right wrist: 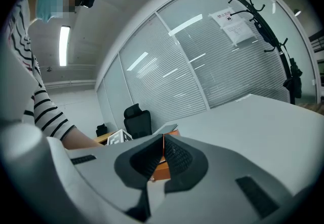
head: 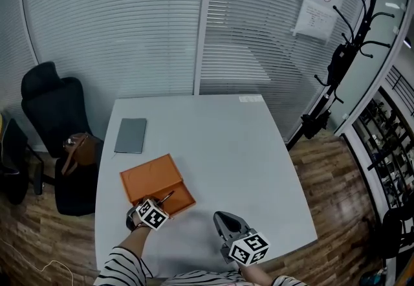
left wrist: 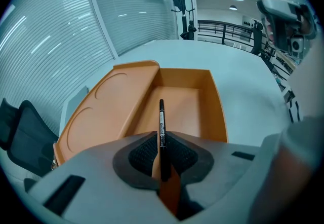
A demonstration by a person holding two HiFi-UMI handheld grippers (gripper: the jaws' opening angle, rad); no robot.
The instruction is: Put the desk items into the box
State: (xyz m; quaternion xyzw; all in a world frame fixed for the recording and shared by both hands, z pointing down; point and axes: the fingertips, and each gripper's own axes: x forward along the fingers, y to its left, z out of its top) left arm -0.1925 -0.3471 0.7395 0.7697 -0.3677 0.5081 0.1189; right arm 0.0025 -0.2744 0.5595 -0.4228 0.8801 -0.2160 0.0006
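Observation:
An open orange box [head: 182,200] lies near the table's front left, its lid [head: 150,175] folded back beside it. My left gripper [head: 160,204] is shut on a black pen [head: 167,197]. In the left gripper view the pen [left wrist: 161,121] sticks out from between the pads [left wrist: 144,153], its tip over the box's tray [left wrist: 190,109], with the lid [left wrist: 109,109] to the left. My right gripper [head: 224,218] hovers over bare table to the right of the box; its jaws [right wrist: 163,141] are shut with nothing held. Behind them shows a bit of the orange box [right wrist: 162,171].
A grey notebook [head: 130,134] lies at the white table's [head: 246,162] left side, beyond the box. A black office chair [head: 55,110] and a brown bag [head: 81,149] stand left of the table. A coat stand [head: 339,58] is at the far right by the glass wall.

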